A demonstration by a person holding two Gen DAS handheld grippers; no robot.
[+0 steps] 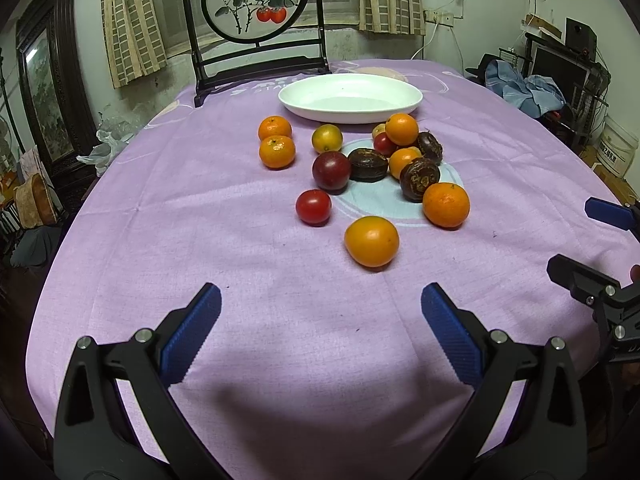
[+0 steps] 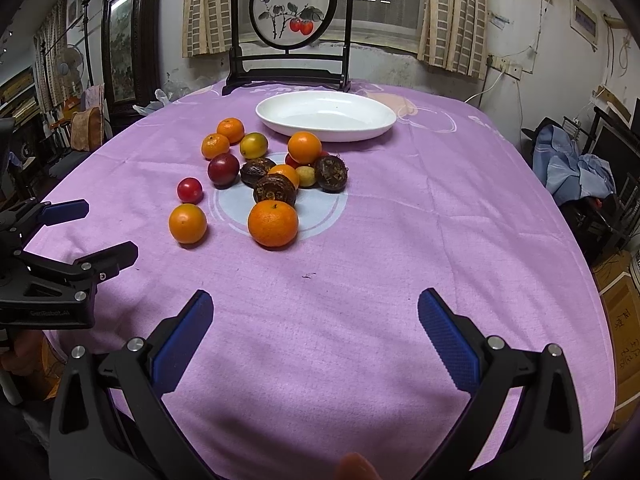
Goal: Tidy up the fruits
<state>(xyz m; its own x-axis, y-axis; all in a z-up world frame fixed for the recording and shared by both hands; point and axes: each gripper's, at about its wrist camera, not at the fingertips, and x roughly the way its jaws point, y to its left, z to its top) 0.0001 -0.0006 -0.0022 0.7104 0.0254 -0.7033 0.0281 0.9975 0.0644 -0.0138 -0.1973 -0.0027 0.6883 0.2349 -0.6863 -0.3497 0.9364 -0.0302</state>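
Several fruits lie loose on the purple tablecloth [image 1: 240, 264]: oranges, red tomatoes, dark wrinkled passion fruits and a yellow fruit. Nearest my left gripper [image 1: 320, 300] is a smooth orange [image 1: 371, 241], with a red tomato [image 1: 313, 207] just behind it. My left gripper is open and holds nothing. A mandarin [image 2: 273, 223] is the fruit closest to my right gripper [image 2: 316, 304], which is also open and holds nothing. An oval white dish [image 1: 350, 97] [image 2: 326, 115] stands behind the fruit pile with nothing in it. Each gripper shows at the edge of the other's view.
A dark wooden stand with a round painted screen [image 1: 256, 0] [image 2: 292, 12] stands at the table's far edge behind the dish. Beyond the table are curtains, a framed picture [image 1: 48, 92] on the left and blue clothes [image 2: 572, 168] on the right.
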